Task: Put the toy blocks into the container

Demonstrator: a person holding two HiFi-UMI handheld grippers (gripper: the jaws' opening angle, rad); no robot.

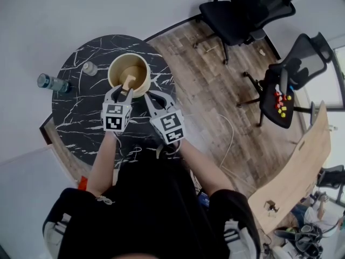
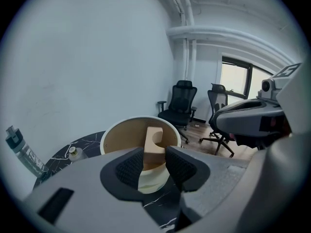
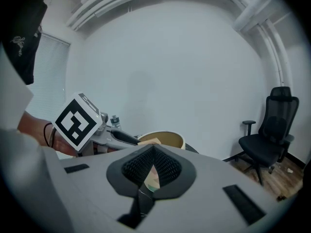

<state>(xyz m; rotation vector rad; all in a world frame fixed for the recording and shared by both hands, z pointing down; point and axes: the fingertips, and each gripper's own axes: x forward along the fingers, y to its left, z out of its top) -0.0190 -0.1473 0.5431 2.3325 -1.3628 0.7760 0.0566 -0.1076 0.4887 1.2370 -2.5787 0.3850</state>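
Toy block [image 2: 154,143], progress: brought to the container and hanging over the near part of its mouth; not yet let go. Release judged to be the only step left for this piece.
Remaining work: no other loose block visible on the table top. Task judged close to finished, unless pieces lie out of view.
Table [image 1: 70,117]: round, black marble pattern with white veins; wood floor to its right.
Container [image 1: 111,75]: round tub, cream outside and tan inside, at the far centre of the table. Floor inside looks bare where visible; part hidden behind the block.
Left gripper [image 2: 155,165]: at the container's near rim, pads pinching the toy block by its two flat sides.
Right gripper [image 3: 151,165]: just right of the left one, nearer than the container. Pads pressed together at the tips, nothing between them.
Toy block, look: pale tan wood, held upright. Squared outline with a half-round notch cut into its right side; smooth faces, upper half standing clear above the pads.
Bottle [image 1: 52,83]: clear, at the table's left edge, well apart from the container.
Small jar [image 1: 90,68]: left of the container, near it, not touching.
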